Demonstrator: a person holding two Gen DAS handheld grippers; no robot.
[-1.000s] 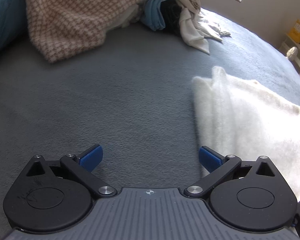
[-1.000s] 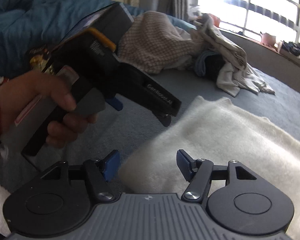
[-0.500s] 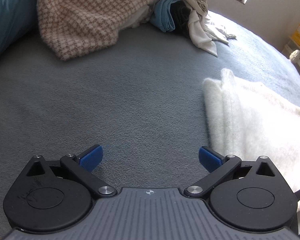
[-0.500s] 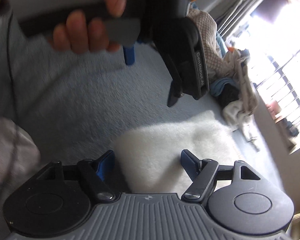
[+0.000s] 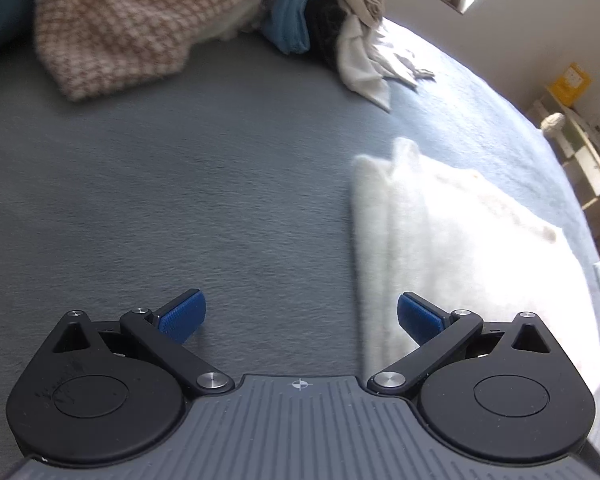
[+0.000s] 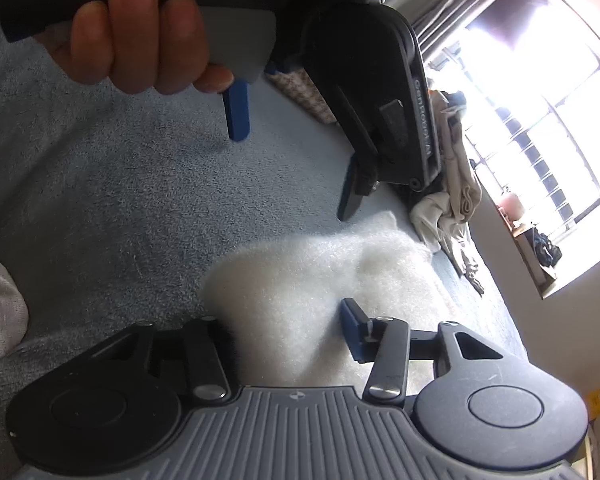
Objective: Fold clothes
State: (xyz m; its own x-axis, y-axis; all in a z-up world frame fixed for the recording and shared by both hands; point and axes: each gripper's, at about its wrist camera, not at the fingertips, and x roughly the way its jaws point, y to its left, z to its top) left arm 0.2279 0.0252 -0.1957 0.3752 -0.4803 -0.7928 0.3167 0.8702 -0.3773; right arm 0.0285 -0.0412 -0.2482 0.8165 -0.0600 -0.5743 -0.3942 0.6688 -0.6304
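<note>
The left gripper (image 5: 299, 314) hangs over the grey bedcover (image 5: 180, 200), tipped steeply down, its blue pads (image 5: 182, 314) spread wide with nothing between them. Its right-hand pad sits just above the near edge of the folded white fleece (image 5: 460, 248), which lies flat on the bedcover to that side.

From the right wrist view, a hand (image 6: 140, 36) wraps around the left gripper's handle at the top of the picture — four fingers curled over the grip, knuckles toward the camera — and that tool points down at the bedcover, one blue pad (image 6: 237, 110) hanging clear, the other close above the far corner of the white fleece (image 6: 320, 272).

The right gripper (image 6: 288, 332) is rolled over to one side and angled down onto the near end of the fleece. Its jaws have just been closing, and the fluffy cloth bulges up between them; the right blue finger (image 6: 352, 328) shows against the pile, the left one is buried behind it. Whether the pads already pinch the cloth cannot be told.

Farther back lies a heap of unfolded clothes (image 5: 340, 28) and a checked blanket (image 5: 140, 24) — well apart from the fleece.
</note>
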